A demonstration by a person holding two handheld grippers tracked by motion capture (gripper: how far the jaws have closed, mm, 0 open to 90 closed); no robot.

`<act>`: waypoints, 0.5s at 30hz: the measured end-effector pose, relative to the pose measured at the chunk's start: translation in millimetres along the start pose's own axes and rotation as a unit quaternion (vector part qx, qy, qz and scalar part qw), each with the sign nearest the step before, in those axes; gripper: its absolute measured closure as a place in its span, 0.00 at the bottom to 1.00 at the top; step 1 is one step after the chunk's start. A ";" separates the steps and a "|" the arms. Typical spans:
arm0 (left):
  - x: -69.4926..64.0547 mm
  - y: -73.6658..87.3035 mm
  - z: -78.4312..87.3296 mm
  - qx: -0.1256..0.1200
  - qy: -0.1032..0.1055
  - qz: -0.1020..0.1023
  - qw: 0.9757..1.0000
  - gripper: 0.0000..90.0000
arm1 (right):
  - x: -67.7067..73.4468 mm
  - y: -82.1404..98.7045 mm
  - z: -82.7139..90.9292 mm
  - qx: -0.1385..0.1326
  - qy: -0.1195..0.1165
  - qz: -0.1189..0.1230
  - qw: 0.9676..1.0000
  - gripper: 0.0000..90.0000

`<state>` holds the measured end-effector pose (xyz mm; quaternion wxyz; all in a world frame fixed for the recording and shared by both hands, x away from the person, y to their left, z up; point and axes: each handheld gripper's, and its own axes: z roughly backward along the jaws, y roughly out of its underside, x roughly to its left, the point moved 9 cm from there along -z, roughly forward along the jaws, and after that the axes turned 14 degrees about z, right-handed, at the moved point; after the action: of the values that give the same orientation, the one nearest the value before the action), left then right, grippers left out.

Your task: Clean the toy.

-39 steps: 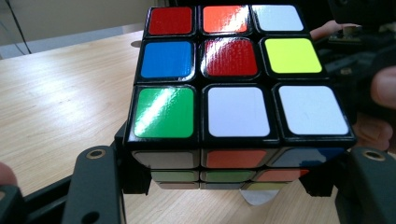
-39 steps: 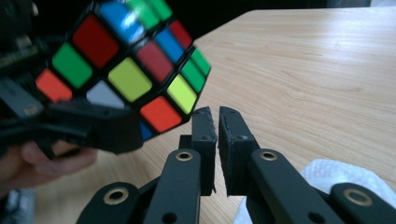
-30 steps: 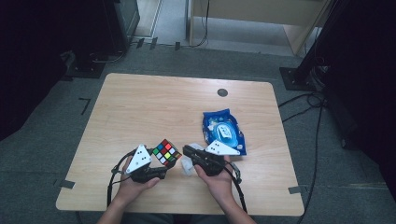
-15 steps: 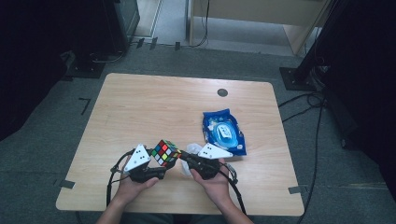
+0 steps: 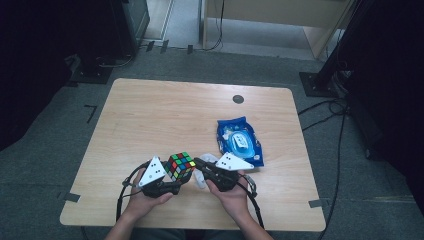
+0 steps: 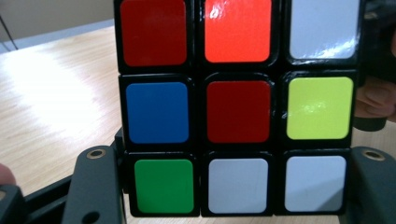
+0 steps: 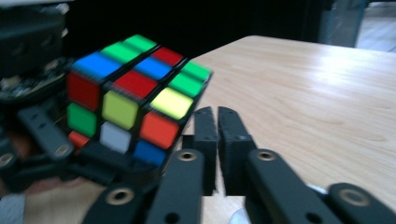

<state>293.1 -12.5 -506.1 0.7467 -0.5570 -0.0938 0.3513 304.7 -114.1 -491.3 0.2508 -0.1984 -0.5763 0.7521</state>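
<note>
Wooden table (image 5: 165, 115); high view adds wipes pack (image 5: 239, 141) beside clamped cube (image 5: 180, 166).

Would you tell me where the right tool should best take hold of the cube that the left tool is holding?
Probably by two opposite flat faces at its free end, coming from the right. The left tool clamps the cube at one layer, leaving the rest clear. The right tool, jaws nearly together though just opening, points at it and would need to open wider.
</note>
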 end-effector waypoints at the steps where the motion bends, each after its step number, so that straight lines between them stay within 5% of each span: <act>1: -0.3 -0.4 0.4 -0.001 0.002 0.001 1.000 0.38 | -2.7 -3.2 2.3 -0.009 0.008 -0.009 1.000 0.89; 7: 10.7 -1.4 1.3 -0.011 -0.020 0.018 1.000 0.38 | -4.6 -15.9 11.1 -0.034 0.016 -0.059 0.998 0.72; 15: 11.4 1.4 -7.5 -0.014 -0.055 0.018 0.998 0.38 | 10.5 -22.8 3.4 -0.040 -0.009 -0.108 0.993 0.46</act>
<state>304.9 -10.9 -512.9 0.7259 -0.5489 -0.1302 0.3935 297.7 -105.5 -468.5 0.3174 -0.1379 -0.6265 0.6984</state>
